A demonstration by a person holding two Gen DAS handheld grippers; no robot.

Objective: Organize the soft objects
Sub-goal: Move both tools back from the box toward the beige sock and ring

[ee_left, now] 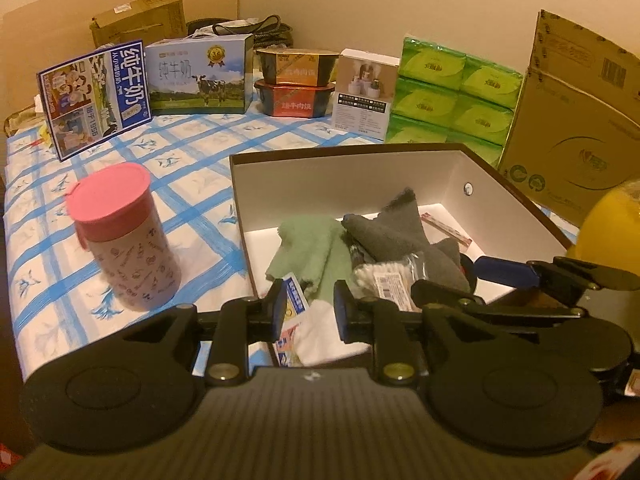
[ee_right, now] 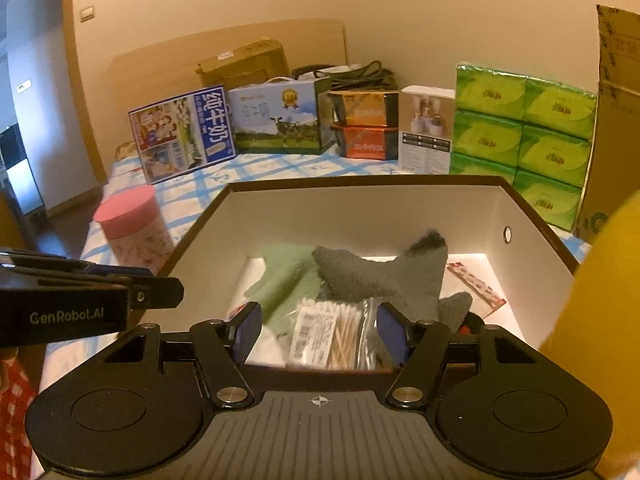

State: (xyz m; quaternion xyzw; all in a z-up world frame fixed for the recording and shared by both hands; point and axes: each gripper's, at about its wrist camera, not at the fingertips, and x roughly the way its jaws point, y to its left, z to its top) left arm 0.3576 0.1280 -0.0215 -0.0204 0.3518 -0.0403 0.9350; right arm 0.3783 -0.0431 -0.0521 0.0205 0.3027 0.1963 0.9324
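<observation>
A white-lined open box (ee_left: 360, 172) (ee_right: 360, 216) sits on the blue-checked table. Inside lie a green cloth (ee_left: 308, 246) (ee_right: 286, 276), a grey cloth (ee_left: 400, 228) (ee_right: 384, 276), a white cloth (ee_left: 324, 336), a bag of cotton swabs (ee_left: 390, 276) (ee_right: 332, 338) and a small packet (ee_left: 294, 308). My left gripper (ee_left: 308, 312) hangs open over the box's near left corner, above the white cloth and the packet. My right gripper (ee_right: 318, 334) is open over the near edge, its fingers on either side of the swab bag. Each gripper shows from the side in the other's view.
A pink-lidded canister (ee_left: 124, 236) (ee_right: 134, 224) stands left of the box. Milk cartons (ee_left: 200, 76), food tubs (ee_left: 294, 82), a white carton (ee_left: 366, 94) and green tissue packs (ee_left: 456, 96) line the back. A cardboard box (ee_left: 576, 120) stands right. Something yellow (ee_right: 600, 320) is close at right.
</observation>
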